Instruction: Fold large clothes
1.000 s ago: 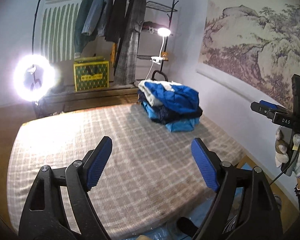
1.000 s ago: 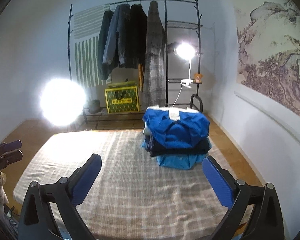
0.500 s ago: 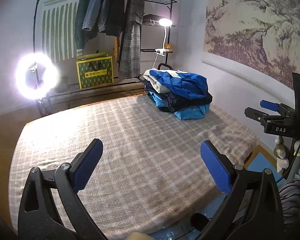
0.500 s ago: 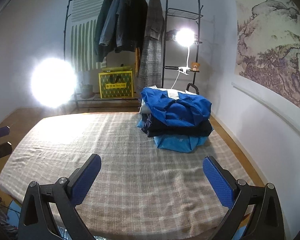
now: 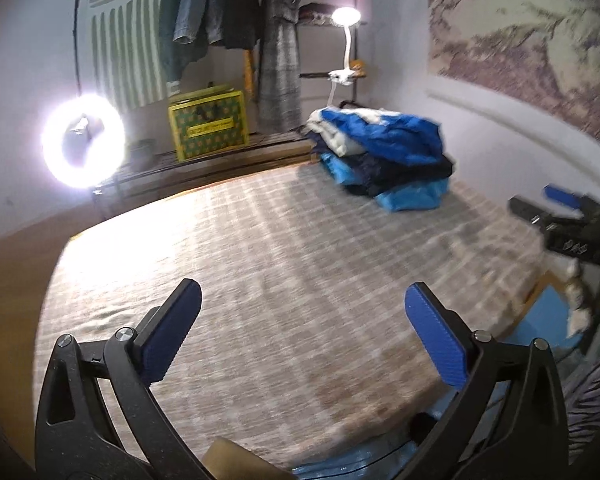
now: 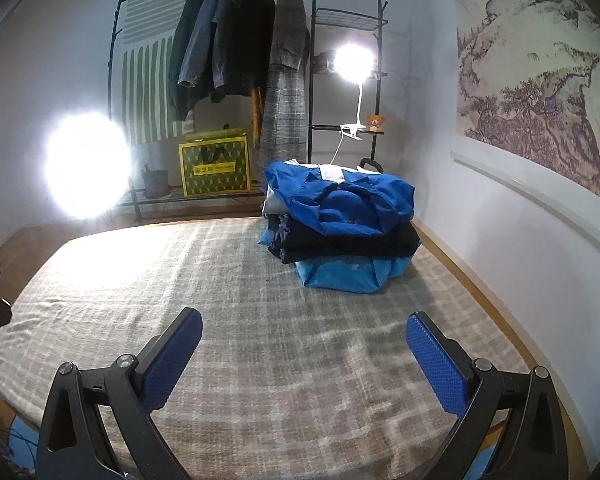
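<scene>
A stack of folded clothes [image 6: 340, 216], royal blue on top, dark in the middle and light blue below, lies at the bed's far right; it also shows in the left wrist view [image 5: 384, 156]. The bed [image 6: 160, 288] has a grey plaid cover [image 5: 260, 248] with no garment spread on it. My left gripper [image 5: 303, 286] hangs over the near edge; its jaws are opening, with nothing between them. My right gripper [image 6: 304, 314] is open and holds nothing. The right gripper [image 5: 534, 198] also appears at the right edge of the left wrist view.
A black clothes rack [image 6: 240, 52] with hanging coats stands behind the bed, with a yellow box [image 6: 216, 170] on its low shelf. A ring light [image 6: 88, 164] glares at the left, a clip lamp [image 6: 354, 62] at the back. The wall runs close along the right.
Both grippers have sunk toward the bed, so the cover now fills more of each view. The left jaws have spread wider. The clothes stack has not moved.
</scene>
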A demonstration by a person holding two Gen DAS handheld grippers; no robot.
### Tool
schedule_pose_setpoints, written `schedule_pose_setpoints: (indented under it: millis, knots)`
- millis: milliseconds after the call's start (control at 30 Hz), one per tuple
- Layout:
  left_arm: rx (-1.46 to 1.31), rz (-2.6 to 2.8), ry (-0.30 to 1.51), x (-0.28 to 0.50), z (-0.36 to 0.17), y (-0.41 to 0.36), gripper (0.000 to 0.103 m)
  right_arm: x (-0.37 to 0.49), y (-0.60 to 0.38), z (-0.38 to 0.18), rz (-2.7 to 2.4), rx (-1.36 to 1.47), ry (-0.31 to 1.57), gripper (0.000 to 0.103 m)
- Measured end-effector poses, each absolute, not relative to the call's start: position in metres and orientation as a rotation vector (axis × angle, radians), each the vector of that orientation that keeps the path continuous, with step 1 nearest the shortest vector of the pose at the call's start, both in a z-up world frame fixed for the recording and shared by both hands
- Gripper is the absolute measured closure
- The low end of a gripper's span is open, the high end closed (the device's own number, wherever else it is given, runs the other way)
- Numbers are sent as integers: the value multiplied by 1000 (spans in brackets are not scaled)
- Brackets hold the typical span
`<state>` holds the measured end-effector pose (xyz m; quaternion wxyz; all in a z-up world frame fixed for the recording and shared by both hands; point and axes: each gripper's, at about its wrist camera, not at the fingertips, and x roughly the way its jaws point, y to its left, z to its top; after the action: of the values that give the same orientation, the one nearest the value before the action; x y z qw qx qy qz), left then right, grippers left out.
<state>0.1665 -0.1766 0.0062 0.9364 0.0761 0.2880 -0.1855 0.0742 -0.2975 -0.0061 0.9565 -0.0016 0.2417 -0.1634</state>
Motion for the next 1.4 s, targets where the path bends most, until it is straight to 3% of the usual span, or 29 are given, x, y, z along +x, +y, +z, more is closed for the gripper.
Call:
schedule_pose_setpoints:
  millis: [1400]
  knots:
    - [124,-407,571,154,13,-189,0,77,-290,-18,-358,-32,516,0]
